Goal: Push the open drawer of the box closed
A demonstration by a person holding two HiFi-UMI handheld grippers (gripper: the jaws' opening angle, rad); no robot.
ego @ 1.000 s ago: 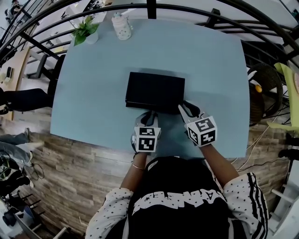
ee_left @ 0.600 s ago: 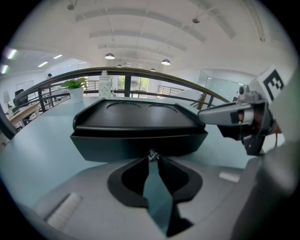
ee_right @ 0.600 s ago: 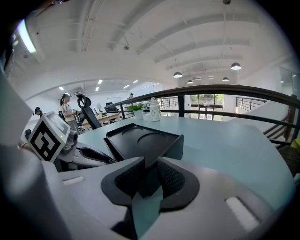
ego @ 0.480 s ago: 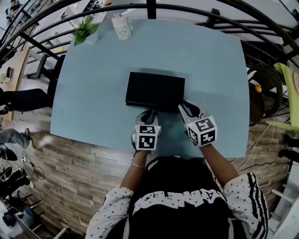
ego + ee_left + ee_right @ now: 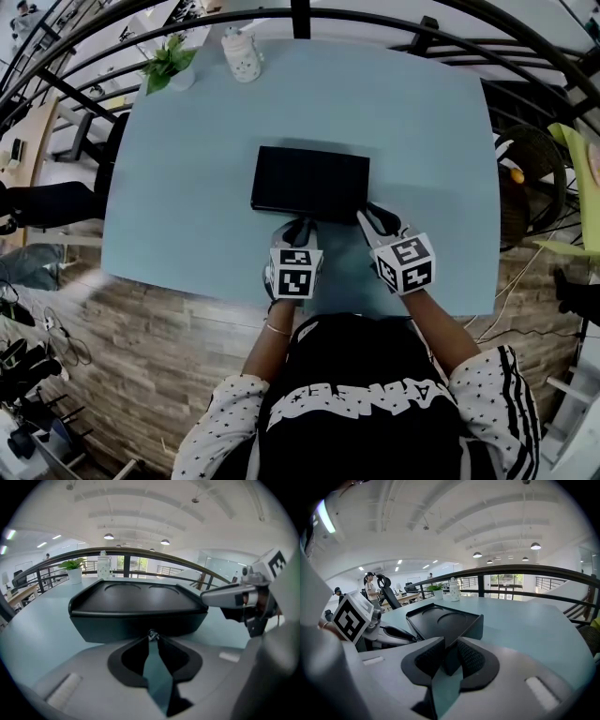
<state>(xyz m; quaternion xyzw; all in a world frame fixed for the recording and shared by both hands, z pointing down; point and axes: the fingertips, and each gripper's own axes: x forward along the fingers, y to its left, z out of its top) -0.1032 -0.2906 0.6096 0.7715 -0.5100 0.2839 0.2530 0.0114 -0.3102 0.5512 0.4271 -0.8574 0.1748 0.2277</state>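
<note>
A flat black box (image 5: 309,183) lies on the light blue table (image 5: 187,169), its front face toward me. From the left gripper view its drawer front (image 5: 138,629) looks about flush with the body. My left gripper (image 5: 300,228) (image 5: 151,635) is shut, tips against the middle of that front face. My right gripper (image 5: 378,219) (image 5: 450,644) sits at the box's front right corner (image 5: 449,657). Its jaws stand a narrow gap apart, and the corner shows between them. I cannot tell whether they touch it.
A small potted plant (image 5: 172,62) and a white patterned jar (image 5: 242,56) stand at the table's far left edge. A black curved railing (image 5: 300,14) runs behind the table. A wicker chair (image 5: 530,178) stands off to the right. The person's torso is at the near edge.
</note>
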